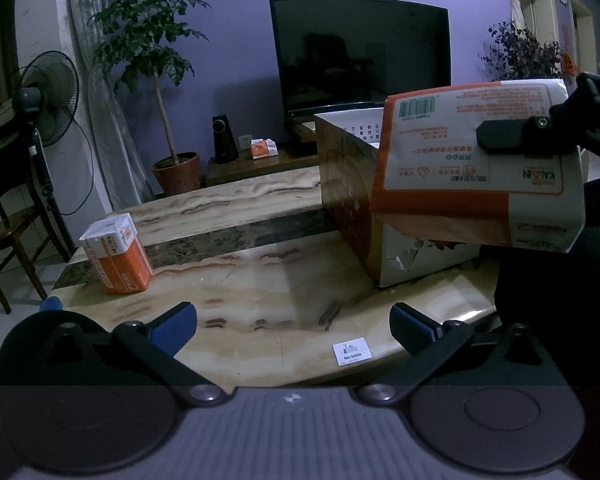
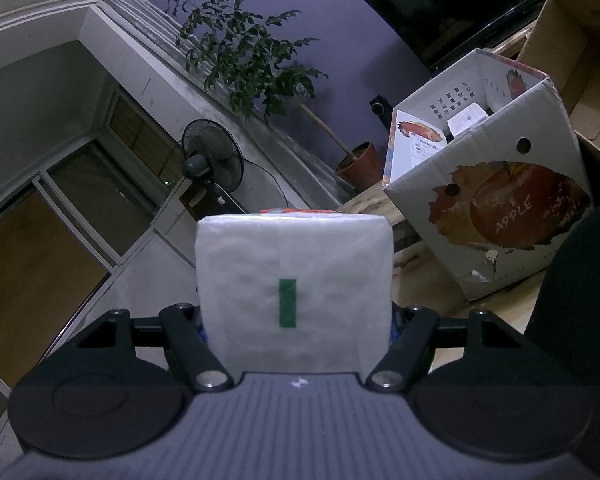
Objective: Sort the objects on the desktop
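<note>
A: What is the right gripper (image 2: 296, 320) doing?

B: It is clamped on a tissue pack (image 2: 294, 288), whose white end fills the lower centre of the right wrist view, a finger pressed against each side. From the left wrist view the same tissue pack (image 1: 476, 168) hangs in the air at the right of the frame, orange and white, with one black finger (image 1: 504, 136) lying across its face.

A: And the left gripper (image 1: 294, 326)?

B: Its blue-padded fingers stand well apart at the bottom of the frame, with nothing between them, above the marble table (image 1: 260, 280).

A: Where do the other things lie?

B: A second tissue pack (image 1: 116, 256) stands on the table at the left of the frame. The apple box (image 2: 488, 184) sits open at the right of the right wrist view, just behind the held pack, with a white item inside that I cannot identify.
</note>
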A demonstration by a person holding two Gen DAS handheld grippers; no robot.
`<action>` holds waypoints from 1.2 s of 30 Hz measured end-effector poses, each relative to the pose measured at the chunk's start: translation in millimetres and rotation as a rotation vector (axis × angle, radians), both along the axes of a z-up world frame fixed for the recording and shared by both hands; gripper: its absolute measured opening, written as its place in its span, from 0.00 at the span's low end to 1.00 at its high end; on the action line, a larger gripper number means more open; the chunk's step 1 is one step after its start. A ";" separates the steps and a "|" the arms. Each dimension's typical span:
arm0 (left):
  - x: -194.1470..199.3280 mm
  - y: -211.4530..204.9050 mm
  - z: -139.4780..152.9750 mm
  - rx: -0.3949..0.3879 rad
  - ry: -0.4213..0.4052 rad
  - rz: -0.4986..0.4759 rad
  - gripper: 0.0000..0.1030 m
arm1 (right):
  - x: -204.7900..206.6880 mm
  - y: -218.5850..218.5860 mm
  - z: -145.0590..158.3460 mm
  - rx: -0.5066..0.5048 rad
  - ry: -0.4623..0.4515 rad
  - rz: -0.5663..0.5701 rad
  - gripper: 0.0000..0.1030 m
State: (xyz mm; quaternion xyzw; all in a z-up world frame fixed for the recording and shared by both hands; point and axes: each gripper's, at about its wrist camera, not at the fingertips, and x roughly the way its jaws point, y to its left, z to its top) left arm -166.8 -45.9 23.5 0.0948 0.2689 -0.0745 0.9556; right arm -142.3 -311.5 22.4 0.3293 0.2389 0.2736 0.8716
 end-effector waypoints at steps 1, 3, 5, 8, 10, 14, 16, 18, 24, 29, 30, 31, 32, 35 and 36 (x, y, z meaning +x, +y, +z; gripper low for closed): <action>0.2 0.0 -0.1 0.000 0.000 0.000 0.99 | 0.3 -0.3 0.0 0.000 0.000 0.000 0.71; 0.4 -0.1 -0.2 0.001 0.001 -0.001 0.99 | 1.3 -0.8 -0.3 0.001 0.001 0.002 0.71; 0.6 0.1 -0.3 0.001 0.001 -0.001 0.99 | 1.4 -0.8 -0.3 0.000 0.001 0.004 0.71; 0.4 0.3 -0.4 0.001 0.001 -0.001 0.99 | 1.2 -0.8 -0.5 0.000 0.001 0.005 0.71; 0.1 0.4 -0.4 0.001 0.001 -0.001 0.99 | 1.2 -0.9 -0.5 0.000 0.001 0.006 0.71; 0.2 0.6 -0.6 0.001 0.001 -0.002 0.99 | 1.2 0.4 -0.9 -0.001 0.000 0.008 0.71; 0.4 0.8 -0.7 0.001 0.001 -0.002 0.99 | 1.2 0.5 -0.9 -0.001 0.000 0.008 0.71; 0.5 0.9 -0.8 0.002 0.001 -0.003 0.99 | 1.1 1.1 -0.9 -0.001 0.000 0.010 0.71; 0.5 0.8 -1.0 0.003 0.002 -0.004 0.99 | 0.9 1.9 -0.2 -0.002 0.001 0.010 0.71; 0.7 0.5 -1.1 0.003 0.002 -0.005 0.99 | 1.4 2.5 -0.6 -0.002 0.000 0.012 0.71; 0.6 0.4 -1.2 0.004 0.003 -0.005 0.99 | 1.5 2.6 -0.7 -0.003 0.001 0.012 0.71; 0.5 0.3 -1.3 0.004 0.003 -0.005 0.99 | 1.7 2.6 -0.8 -0.002 0.001 0.012 0.71; 0.5 0.2 -1.4 0.004 0.003 -0.005 0.99 | 1.7 2.5 -0.6 -0.002 0.001 0.012 0.71; 0.7 0.2 -1.4 0.005 0.004 -0.006 0.99 | 1.7 3.0 -0.6 -0.003 0.001 0.014 0.71; 0.7 0.3 -1.3 0.005 0.004 -0.006 0.99 | 1.6 3.1 -0.6 -0.003 0.001 0.014 0.71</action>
